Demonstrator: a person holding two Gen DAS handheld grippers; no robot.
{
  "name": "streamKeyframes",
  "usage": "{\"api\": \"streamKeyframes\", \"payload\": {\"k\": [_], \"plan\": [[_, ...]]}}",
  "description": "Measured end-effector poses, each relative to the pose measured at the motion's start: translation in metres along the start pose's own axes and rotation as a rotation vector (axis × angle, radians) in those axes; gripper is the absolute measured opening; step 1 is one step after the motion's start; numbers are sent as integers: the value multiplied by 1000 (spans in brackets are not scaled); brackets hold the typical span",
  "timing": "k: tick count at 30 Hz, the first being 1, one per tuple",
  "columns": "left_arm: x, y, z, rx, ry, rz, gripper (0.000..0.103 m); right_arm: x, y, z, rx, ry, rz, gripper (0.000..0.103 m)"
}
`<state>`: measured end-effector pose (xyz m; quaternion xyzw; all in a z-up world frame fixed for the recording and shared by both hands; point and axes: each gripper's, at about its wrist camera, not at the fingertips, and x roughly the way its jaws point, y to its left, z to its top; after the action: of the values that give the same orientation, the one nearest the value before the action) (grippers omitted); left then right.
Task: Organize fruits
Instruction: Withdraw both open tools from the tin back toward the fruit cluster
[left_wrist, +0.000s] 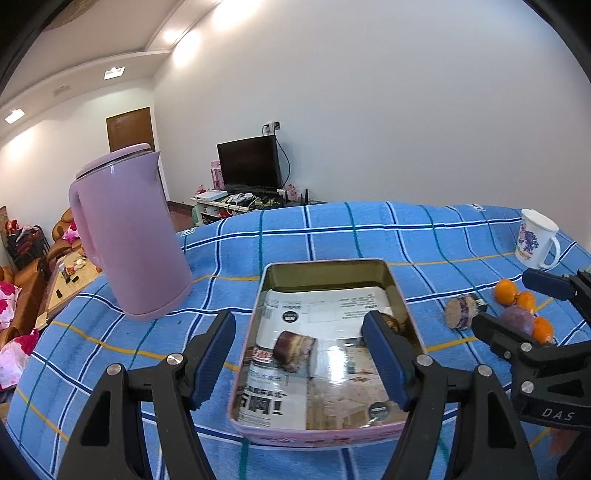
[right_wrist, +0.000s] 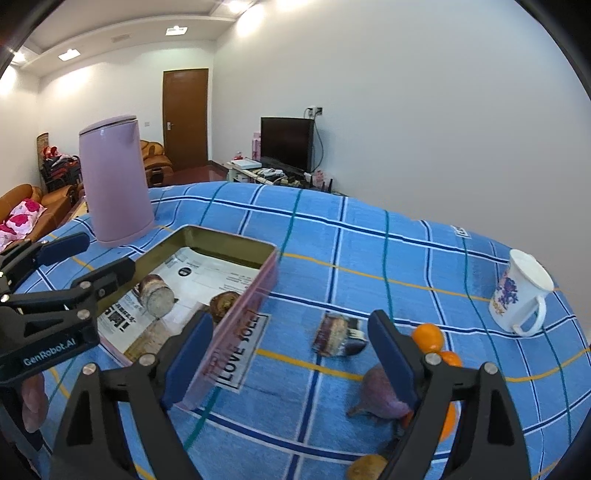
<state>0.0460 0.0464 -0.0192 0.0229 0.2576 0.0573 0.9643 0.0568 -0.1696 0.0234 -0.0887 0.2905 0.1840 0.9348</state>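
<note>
A pink tin box (left_wrist: 258, 295) (right_wrist: 258, 291) lined with newspaper lies on the blue checked cloth. In it lie a cut purple sweet potato piece (left_wrist: 295, 349) (right_wrist: 157, 295) and a brown round fruit (left_wrist: 391, 321) (right_wrist: 223, 302). Right of the tin lie another cut piece (left_wrist: 461, 312) (right_wrist: 332, 334), a purple fig-like fruit (left_wrist: 517, 319) (right_wrist: 380, 395) and several oranges (left_wrist: 506, 291) (right_wrist: 428, 336). My left gripper (left_wrist: 299, 362) is open and empty over the tin. My right gripper (right_wrist: 291, 365) is open and empty, between the tin's right wall and the loose fruit.
A tall lilac kettle (left_wrist: 129, 236) (right_wrist: 114, 184) stands at the back left of the tin. A white printed mug (left_wrist: 535, 240) (right_wrist: 521, 291) stands at the far right. A brownish fruit (right_wrist: 367, 467) lies at the near edge. The table's edges drop off behind.
</note>
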Motion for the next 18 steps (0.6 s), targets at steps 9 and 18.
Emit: {"api": "streamKeyframes", "payload": {"k": [9, 18], "plan": [[-4, -30, 0, 17, -6, -45, 73, -13, -25, -12, 17, 2, -55, 88], [-4, -59, -3, 47, -1, -83, 73, -25, -53, -25, 56, -1, -88, 89]]}}
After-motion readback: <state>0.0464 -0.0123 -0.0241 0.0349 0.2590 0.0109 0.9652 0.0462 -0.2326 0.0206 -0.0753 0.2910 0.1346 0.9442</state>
